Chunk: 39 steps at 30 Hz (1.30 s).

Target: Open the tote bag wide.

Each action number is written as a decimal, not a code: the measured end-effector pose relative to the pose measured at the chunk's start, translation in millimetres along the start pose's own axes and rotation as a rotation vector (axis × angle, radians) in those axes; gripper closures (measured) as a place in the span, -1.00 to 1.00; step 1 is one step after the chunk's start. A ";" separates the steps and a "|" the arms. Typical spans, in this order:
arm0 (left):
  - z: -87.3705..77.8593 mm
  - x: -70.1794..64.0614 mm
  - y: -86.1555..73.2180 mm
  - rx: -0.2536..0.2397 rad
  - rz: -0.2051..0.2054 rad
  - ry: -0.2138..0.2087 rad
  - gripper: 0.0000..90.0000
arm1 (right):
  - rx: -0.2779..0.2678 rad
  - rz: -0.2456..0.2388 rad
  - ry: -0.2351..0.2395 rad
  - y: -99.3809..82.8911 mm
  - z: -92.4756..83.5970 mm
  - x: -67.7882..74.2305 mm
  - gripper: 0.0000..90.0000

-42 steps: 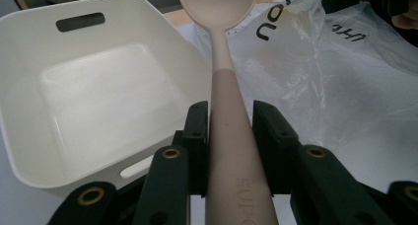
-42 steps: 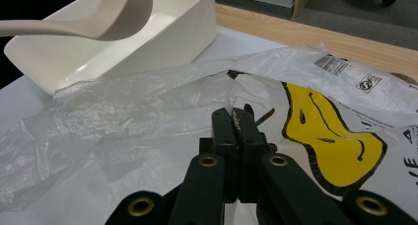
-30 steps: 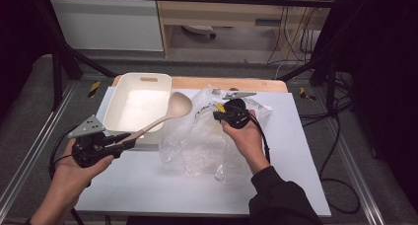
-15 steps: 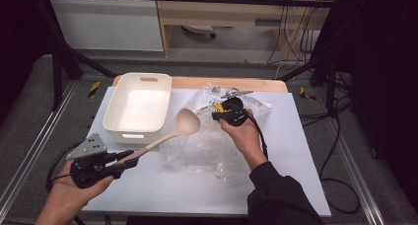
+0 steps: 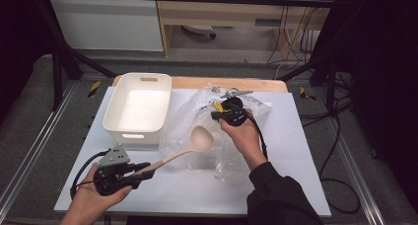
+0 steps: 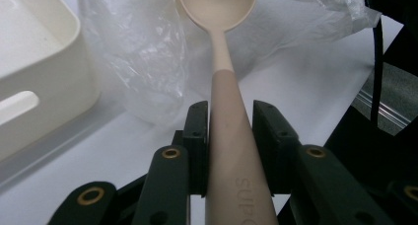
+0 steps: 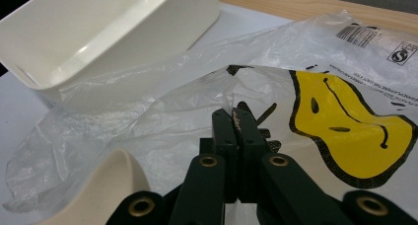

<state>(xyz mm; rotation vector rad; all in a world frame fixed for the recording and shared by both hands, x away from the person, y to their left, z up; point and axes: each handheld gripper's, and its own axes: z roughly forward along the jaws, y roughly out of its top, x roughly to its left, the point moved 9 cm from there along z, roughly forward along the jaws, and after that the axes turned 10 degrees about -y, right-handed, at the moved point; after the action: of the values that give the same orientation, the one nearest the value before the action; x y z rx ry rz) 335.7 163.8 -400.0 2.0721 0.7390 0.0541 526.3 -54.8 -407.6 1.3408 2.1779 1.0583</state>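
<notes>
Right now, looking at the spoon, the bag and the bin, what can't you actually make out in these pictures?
- Spoon: the handle's end is cut off by the bottom edge in the left gripper view; its embossed word is cut short.
- Bag: whether anything lies inside, the crumpled film hides in the high view.
- Right tool: how much film it pinches is hidden by its shut jaws.
- Bin: its far side is cut off in the right gripper view.
</notes>
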 end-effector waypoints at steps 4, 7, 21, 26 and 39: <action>12.5 0.8 -0.3 0.008 -0.003 -0.004 0.52 | -0.005 -0.005 -0.003 0.2 -2.5 -1.1 1.00; 21.8 1.6 2.6 0.004 -0.004 0.000 0.52 | -0.009 -0.004 -0.002 0.8 -4.7 -0.4 1.00; 55.4 1.7 11.8 0.028 0.030 0.005 0.52 | -0.031 -0.013 -0.008 3.5 -16.0 -1.5 1.00; 59.8 4.6 15.2 0.021 0.028 0.013 0.52 | -0.034 -0.013 -0.008 3.9 -17.6 -1.4 1.00; 86.7 13.5 37.2 -0.005 0.036 0.038 0.52 | -0.053 -0.010 -0.005 6.7 -22.5 -0.4 1.00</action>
<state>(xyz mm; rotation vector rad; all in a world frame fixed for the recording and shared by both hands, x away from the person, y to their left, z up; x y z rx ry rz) 391.4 90.7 -425.4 2.0845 0.7238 0.1160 516.0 -62.5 -387.9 1.3062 2.1357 1.0996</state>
